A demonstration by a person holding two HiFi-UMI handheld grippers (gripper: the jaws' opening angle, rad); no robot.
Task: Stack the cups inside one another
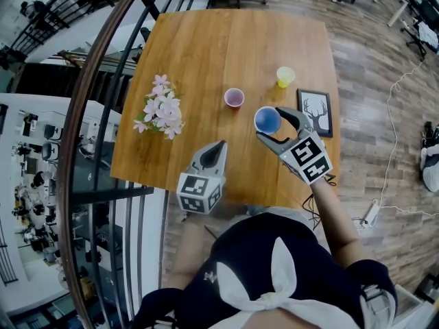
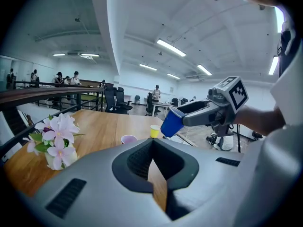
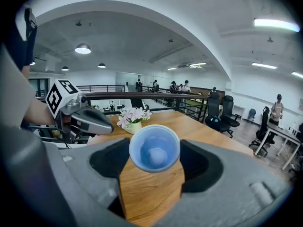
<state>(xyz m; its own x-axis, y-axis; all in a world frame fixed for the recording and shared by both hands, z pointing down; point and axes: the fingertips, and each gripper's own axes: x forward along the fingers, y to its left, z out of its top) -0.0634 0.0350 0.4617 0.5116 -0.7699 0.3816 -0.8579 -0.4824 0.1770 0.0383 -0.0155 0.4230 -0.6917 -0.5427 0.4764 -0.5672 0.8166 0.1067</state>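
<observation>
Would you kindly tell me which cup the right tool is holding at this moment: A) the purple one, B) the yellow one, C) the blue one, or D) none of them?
C: the blue cup sits clamped between the jaws of the right tool, while the purple cup and the yellow cup stand on the table.

Blue cup, empty, slightly tilted, held off the table between the right tongs, purple cup upright on the table at its ten o'clock, yellow cup upright at its one o'clock, all three apart.
</observation>
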